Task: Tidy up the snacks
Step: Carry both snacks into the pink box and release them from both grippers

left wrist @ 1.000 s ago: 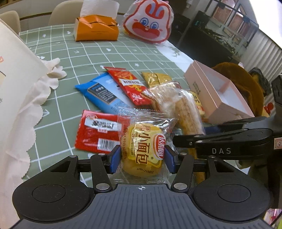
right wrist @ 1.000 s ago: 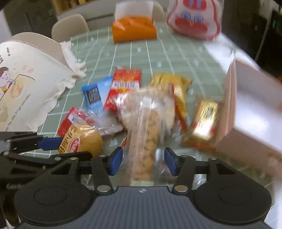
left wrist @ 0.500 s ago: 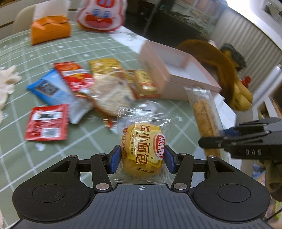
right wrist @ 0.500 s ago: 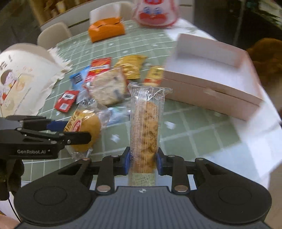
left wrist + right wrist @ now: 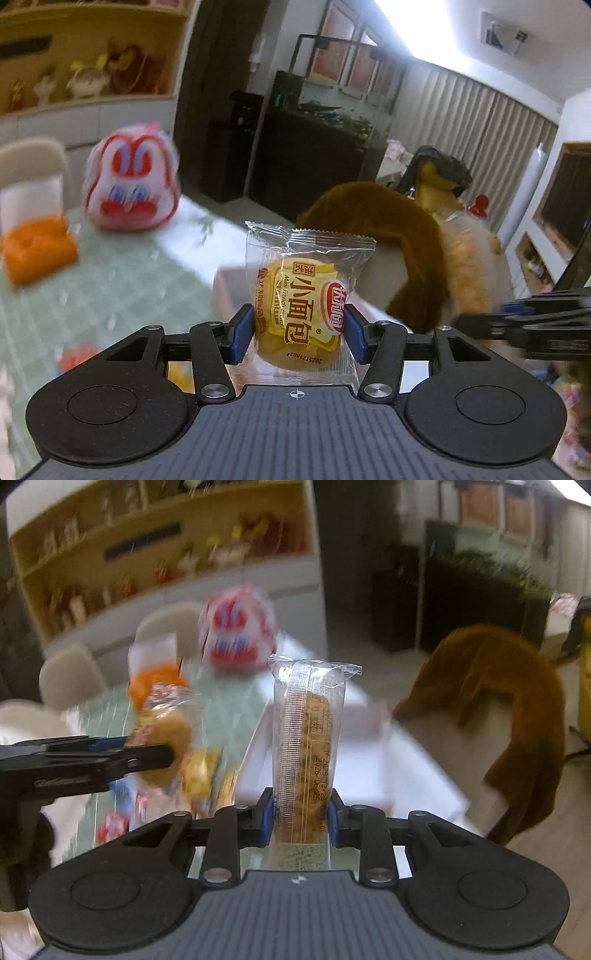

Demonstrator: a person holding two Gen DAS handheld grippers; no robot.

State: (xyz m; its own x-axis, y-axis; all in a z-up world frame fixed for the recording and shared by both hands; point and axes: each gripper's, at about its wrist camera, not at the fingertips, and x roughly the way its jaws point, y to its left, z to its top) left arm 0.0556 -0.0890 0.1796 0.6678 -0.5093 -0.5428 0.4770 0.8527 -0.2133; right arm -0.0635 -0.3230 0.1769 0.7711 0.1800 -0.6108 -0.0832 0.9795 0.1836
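Note:
My left gripper (image 5: pixel 298 332) is shut on a small bread bun in a clear wrapper with a yellow label (image 5: pixel 301 306), held up in the air. My right gripper (image 5: pixel 300 814) is shut on a long clear pack of biscuits (image 5: pixel 308 746), held upright. The pink box (image 5: pixel 229 291) lies blurred behind the bun, and it shows behind the biscuits in the right wrist view (image 5: pixel 354 760). The left gripper with the bun also shows at the left of the right wrist view (image 5: pixel 155 757). Loose snack packs (image 5: pixel 201 775) lie blurred on the green table below.
A white and red rabbit bag (image 5: pixel 129 184) and an orange tissue box (image 5: pixel 37 251) stand at the far side of the green checked table (image 5: pixel 110 288). A brown plush toy (image 5: pixel 399 236) hangs on a chair to the right. The right gripper's fingers (image 5: pixel 517 321) show at the right edge.
Both grippers have lifted and tilted upward with their snacks, over toward the pink box. The table and snack pile have dropped low in both views.

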